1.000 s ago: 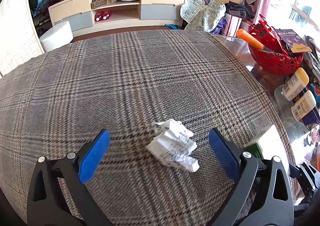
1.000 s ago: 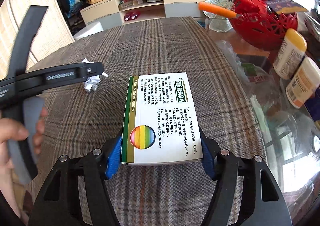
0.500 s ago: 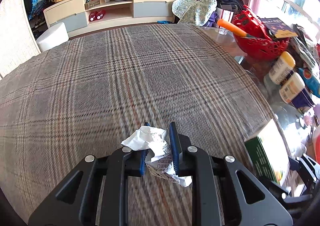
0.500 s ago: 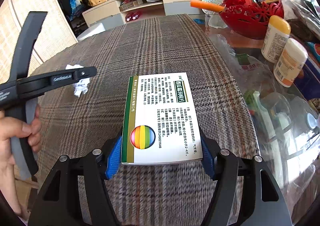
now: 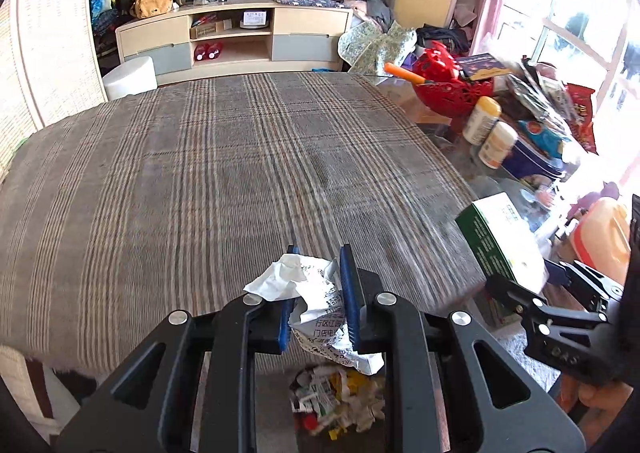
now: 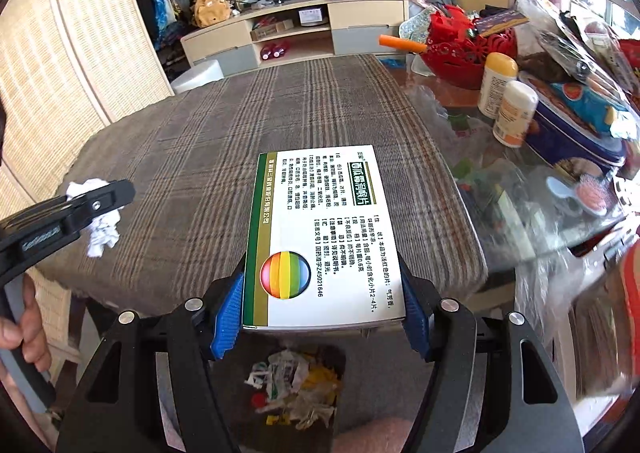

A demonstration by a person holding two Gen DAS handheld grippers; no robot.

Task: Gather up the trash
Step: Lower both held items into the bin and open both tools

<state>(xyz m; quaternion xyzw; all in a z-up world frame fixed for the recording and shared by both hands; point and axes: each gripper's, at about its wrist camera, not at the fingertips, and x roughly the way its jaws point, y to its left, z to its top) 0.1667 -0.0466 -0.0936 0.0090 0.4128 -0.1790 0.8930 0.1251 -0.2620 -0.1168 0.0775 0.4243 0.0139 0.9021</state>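
Both jaws clenched on trash, held above the bin.

Left gripper point(image 5: 318, 305) pinches a crumpled white printed paper wad point(image 5: 320, 305); right gripper point(image 6: 320, 305) clamps a flat white-and-green medicine box point(image 6: 320, 233). Each hangs at lower centre over the litter-filled trash bin point(image 6: 296, 389), apparently positioned for dropping.

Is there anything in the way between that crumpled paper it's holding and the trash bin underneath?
Nothing visible. The left gripper holds the crumpled paper past the table edge, directly above the open trash bin.
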